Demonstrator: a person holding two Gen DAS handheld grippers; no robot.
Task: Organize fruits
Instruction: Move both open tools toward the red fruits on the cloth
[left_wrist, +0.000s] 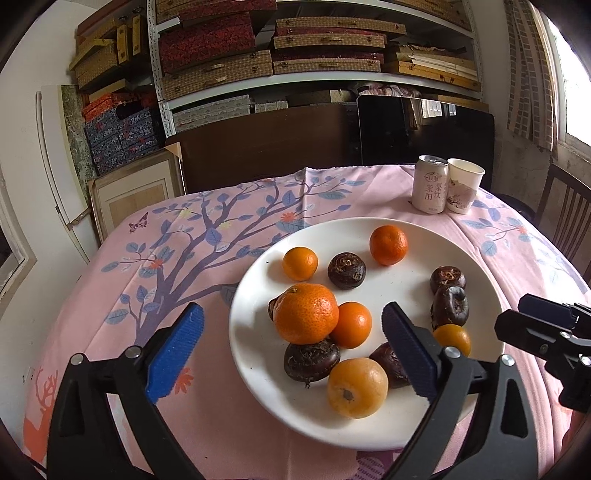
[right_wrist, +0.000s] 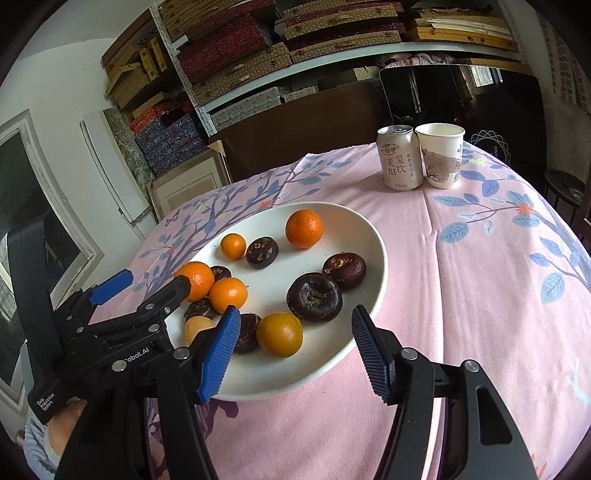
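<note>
A white plate (left_wrist: 476, 258) on the pink tablecloth holds several orange citrus fruits and several dark brown water chestnuts, mixed together. A big orange (left_wrist: 306, 313) rests on top of others. My left gripper (left_wrist: 295, 349) is open and empty, its blue pads either side of the plate's near left part. My right gripper (right_wrist: 293, 354) is open and empty over the plate's near rim (right_wrist: 380, 288), just behind a small orange (right_wrist: 279, 334) and a dark chestnut (right_wrist: 314, 297). The left gripper also shows in the right wrist view (right_wrist: 144, 291).
A pale drink can (left_wrist: 430, 184) and a paper cup (left_wrist: 463, 185) stand side by side at the table's far right. A dark chair (left_wrist: 565, 218) stands at the right. Shelves of boxes and a dark cabinet are behind the table.
</note>
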